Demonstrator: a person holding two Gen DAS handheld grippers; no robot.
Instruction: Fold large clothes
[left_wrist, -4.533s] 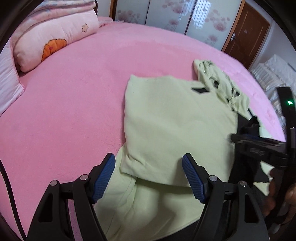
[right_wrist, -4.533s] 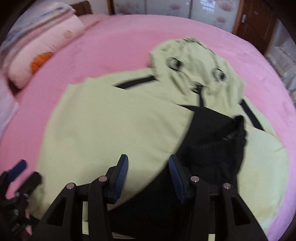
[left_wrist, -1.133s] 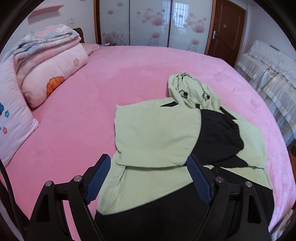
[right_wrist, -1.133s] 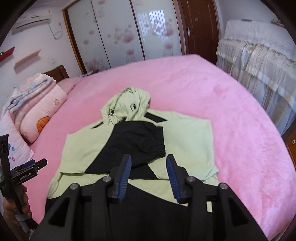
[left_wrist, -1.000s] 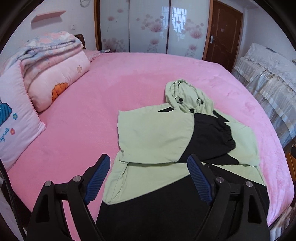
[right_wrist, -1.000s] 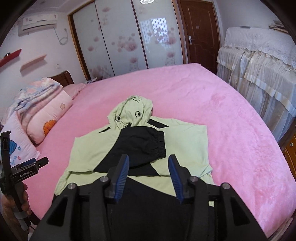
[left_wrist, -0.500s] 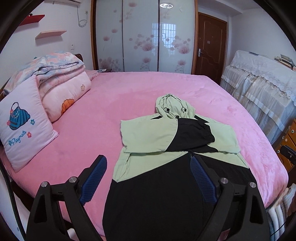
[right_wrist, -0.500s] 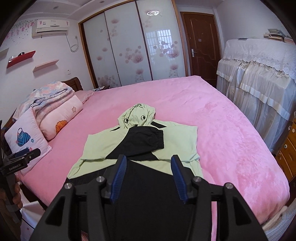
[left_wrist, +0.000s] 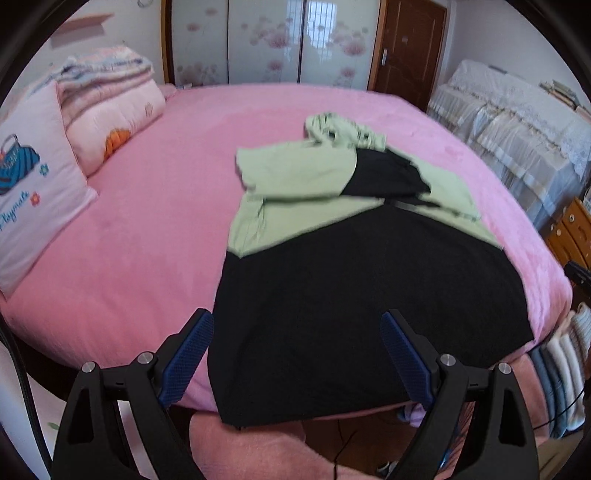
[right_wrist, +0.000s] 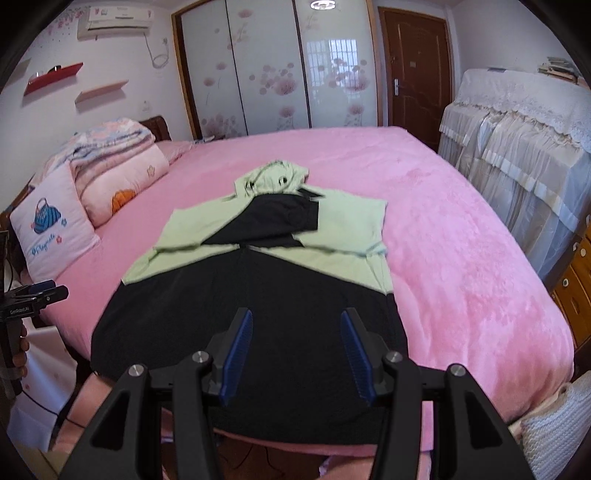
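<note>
A green-and-black hoodie (right_wrist: 258, 295) lies flat on the pink bed (right_wrist: 461, 258), hood toward the wardrobe doors (right_wrist: 273, 70), both sleeves folded across the chest, black hem at the near edge of the mattress. The left claw (left_wrist: 295, 354) hangs above that hem, spread wide and empty. The right claw (right_wrist: 297, 350) hovers over the black lower part, parted, gripping nothing. Pillows (left_wrist: 33, 192) and a folded quilt (left_wrist: 110, 99) sit along the bed's left side.
</note>
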